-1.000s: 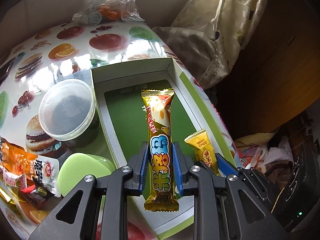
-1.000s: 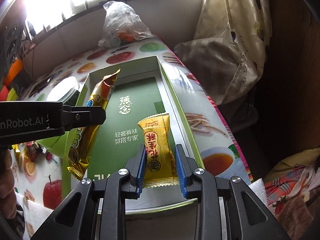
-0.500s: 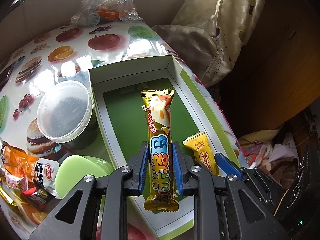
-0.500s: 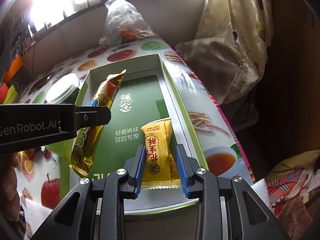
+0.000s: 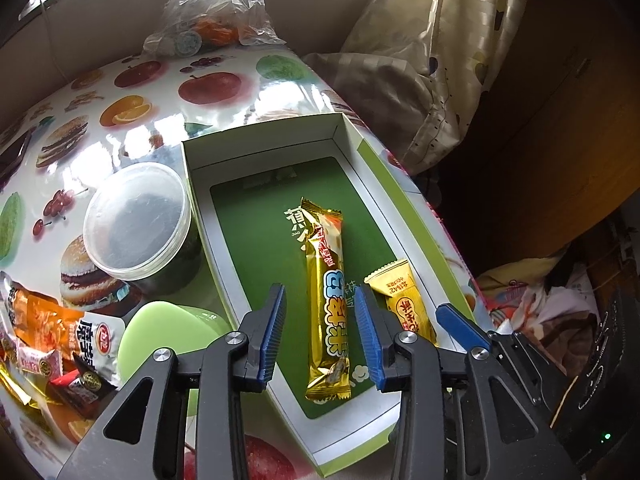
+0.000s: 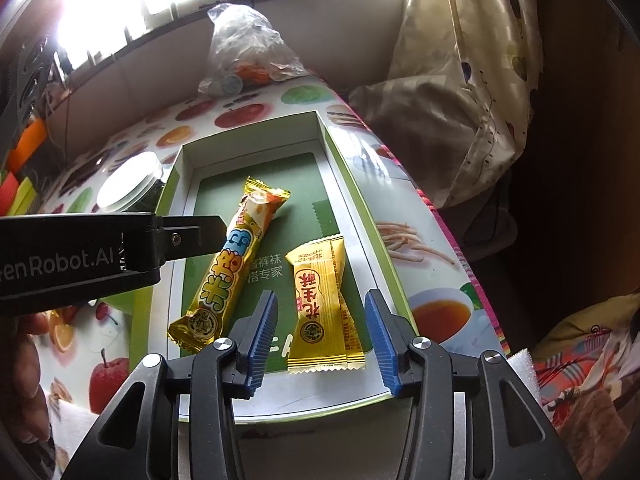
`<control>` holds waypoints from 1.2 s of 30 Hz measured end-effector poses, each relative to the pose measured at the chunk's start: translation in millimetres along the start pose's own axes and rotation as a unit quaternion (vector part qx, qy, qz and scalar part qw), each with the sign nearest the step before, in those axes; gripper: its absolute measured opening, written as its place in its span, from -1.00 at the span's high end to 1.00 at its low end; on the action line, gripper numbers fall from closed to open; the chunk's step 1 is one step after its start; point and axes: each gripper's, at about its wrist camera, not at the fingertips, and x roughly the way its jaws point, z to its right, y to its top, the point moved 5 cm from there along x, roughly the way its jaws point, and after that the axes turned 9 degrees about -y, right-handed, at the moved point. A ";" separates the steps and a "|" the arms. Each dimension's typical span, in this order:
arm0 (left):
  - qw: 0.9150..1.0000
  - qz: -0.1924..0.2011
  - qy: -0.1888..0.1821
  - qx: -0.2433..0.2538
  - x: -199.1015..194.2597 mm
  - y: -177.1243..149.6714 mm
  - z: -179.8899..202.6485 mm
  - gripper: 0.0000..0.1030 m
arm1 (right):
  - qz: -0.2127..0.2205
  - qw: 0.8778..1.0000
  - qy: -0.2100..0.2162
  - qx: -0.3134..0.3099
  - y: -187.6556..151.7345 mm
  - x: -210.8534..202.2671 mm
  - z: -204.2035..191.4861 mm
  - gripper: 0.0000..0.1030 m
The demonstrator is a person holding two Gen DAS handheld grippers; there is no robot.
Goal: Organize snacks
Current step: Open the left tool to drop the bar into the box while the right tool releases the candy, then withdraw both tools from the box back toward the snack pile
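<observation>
Snack box, a shallow green-floored tray on the fruit-print tablecloth, holds a long gold bar and, just to its right, a small yellow candy packet. Left gripper and right gripper are both spread wide, gripping nothing.

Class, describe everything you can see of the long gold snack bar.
The snack bar is a long, shiny gold foil wrapper with crimped ends, blue and yellow lettering and a red strip. It lies flat on the green floor of the box, beside the yellow candy. The open left gripper straddles it without touching.
</observation>
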 end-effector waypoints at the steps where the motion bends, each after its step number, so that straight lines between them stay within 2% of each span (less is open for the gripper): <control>1: 1.000 0.003 0.000 0.001 -2.2 0.0 0.6 0.28 | 0.001 1.000 -0.001 0.000 0.1 -1.1 -0.2 0.09; 4: 1.000 0.012 0.002 0.004 -10.9 -1.2 2.0 0.28 | 0.005 1.000 -0.008 -0.003 0.3 -5.3 -1.8 0.03; 14: 0.998 0.060 0.005 0.012 -57.5 -13.6 -2.9 0.27 | 0.027 0.999 -0.022 -0.001 1.2 -30.5 -7.1 0.02; 17: 0.997 0.077 0.018 0.019 -72.4 -17.8 -5.7 0.27 | 0.031 0.999 -0.018 0.000 0.9 -36.9 -11.2 0.02; 22: 0.995 0.095 0.018 0.012 -93.0 -26.8 -15.8 0.27 | 0.041 0.999 -0.007 -0.001 0.7 -49.2 -21.3 0.02; 25: 0.993 0.109 0.034 0.007 -104.8 -34.0 -23.7 0.27 | 0.049 0.999 0.002 0.002 1.8 -57.0 -28.0 0.02; 36: 0.989 0.130 0.065 -0.019 -133.3 -57.0 -61.0 0.27 | 0.062 0.997 0.036 -0.007 4.4 -73.5 -61.3 0.02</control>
